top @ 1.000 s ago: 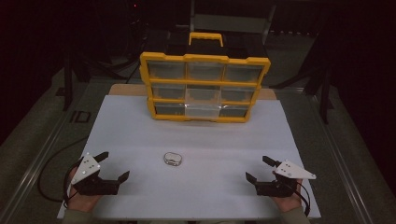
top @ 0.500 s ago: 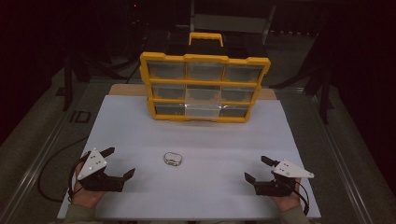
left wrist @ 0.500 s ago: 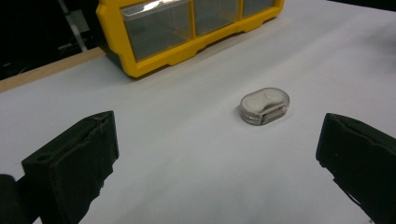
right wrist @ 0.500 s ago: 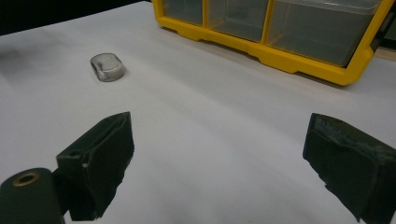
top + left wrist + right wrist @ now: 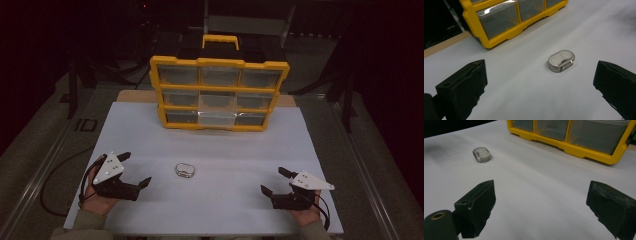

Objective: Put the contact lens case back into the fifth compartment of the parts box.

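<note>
White worktop carries a small metal case at lower centre of the high view, well below the yellow organizer. Left gripper, jaws spread wide, sits nearest; right gripper is likewise released. The smooth, low case could skid or squirt out if the jaws close off-centre.

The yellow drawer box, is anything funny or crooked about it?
One thing: the bottom-middle drawer of the yellow drawer box juts out in front of its neighbours, as if not pushed fully in. Nothing spilled or broken.

We see a small case lying mid-table, our grippers either side, drawer organizer standing behind it.
</note>
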The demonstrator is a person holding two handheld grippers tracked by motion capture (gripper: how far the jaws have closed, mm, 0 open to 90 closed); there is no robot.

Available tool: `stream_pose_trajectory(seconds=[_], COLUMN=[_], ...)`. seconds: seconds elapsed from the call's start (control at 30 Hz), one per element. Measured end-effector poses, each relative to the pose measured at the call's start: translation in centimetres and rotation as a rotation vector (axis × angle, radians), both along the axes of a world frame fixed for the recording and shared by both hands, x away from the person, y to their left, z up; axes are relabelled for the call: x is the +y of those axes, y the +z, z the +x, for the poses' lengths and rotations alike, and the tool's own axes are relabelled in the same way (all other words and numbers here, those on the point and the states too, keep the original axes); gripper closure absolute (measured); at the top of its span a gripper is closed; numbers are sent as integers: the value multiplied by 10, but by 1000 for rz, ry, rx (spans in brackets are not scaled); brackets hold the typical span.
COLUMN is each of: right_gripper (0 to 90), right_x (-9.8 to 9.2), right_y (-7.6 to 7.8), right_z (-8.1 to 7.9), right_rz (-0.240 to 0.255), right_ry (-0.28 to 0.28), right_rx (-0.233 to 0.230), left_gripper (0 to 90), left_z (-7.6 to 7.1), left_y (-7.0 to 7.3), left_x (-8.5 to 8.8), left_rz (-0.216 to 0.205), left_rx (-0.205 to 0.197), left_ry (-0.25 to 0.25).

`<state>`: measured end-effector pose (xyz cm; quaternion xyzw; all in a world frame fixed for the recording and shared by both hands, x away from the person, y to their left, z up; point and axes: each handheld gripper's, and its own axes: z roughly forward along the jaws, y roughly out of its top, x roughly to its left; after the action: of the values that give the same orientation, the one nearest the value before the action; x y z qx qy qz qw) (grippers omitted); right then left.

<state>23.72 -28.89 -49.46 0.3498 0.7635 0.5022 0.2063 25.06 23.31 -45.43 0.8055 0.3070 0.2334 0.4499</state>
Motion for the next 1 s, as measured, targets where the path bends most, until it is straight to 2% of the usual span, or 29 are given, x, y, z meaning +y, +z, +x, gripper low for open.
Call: stream_pose_trajectory(seconds=[0.4,0.57,0.83,1.0], right_gripper=[84,84,85,85], right_x=[0,0,2,3], right_y=[-3,-4,-5,-4], right_z=[1,2,4,4], right_rz=[4,1,-16,-21], right_ry=[0,0,15,15], right_rx=[12,17,15,10], left_gripper=[0,0,0,0], left_z=[11,19,32,37], left_y=[4,5,8,9], left_x=[-8,-10,-23,-29], left_rz=[27,28,62,77], left_rx=[1,17,35,34], left_ry=[-20,-35,-91,-107])
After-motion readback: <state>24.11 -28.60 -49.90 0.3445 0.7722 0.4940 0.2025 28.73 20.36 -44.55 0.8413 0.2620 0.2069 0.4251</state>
